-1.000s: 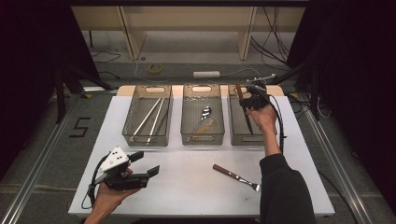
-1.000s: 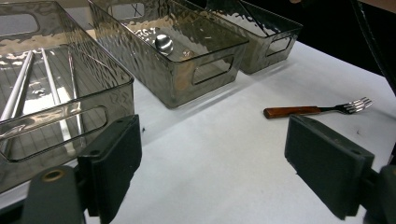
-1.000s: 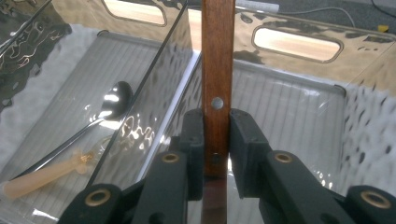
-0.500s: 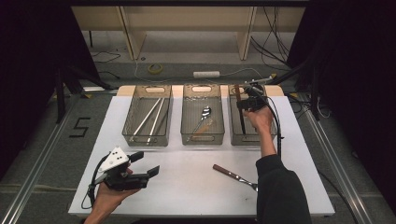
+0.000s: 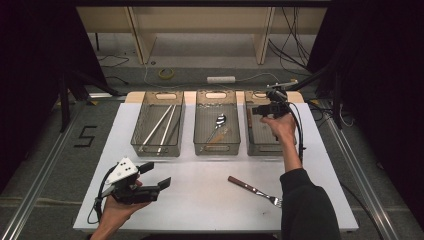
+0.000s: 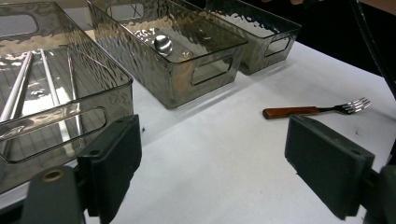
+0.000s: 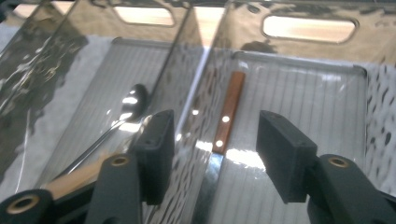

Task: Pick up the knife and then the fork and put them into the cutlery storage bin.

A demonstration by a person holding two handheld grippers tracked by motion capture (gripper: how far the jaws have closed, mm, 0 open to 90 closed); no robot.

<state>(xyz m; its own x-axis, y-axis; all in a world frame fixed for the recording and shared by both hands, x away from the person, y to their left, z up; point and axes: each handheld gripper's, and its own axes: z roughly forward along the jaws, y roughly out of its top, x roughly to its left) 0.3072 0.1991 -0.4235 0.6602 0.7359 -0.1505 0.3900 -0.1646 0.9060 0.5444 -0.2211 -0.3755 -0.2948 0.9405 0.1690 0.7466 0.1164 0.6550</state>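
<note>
Knife released into the right-hand bin

We held the right claw (image 7: pixel 212 158) above the right-hand bin (image 5: pixel 260 145), its jaws just opened and empty; the knife (image 7: pixel 228 112) lay inside that bin; our left claw (image 6: pixel 210 168) gaped empty, well short of it.

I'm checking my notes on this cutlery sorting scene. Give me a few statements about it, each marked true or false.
1. A fork lies on the white table. True.
2. The knife lies in the right bin. True.
3. The right hand-held gripper clamps the knife. False: its jaws have just been opening and stand clear of the knife below.
4. The spoon is in the left bin. False: it is in the middle bin.
</note>
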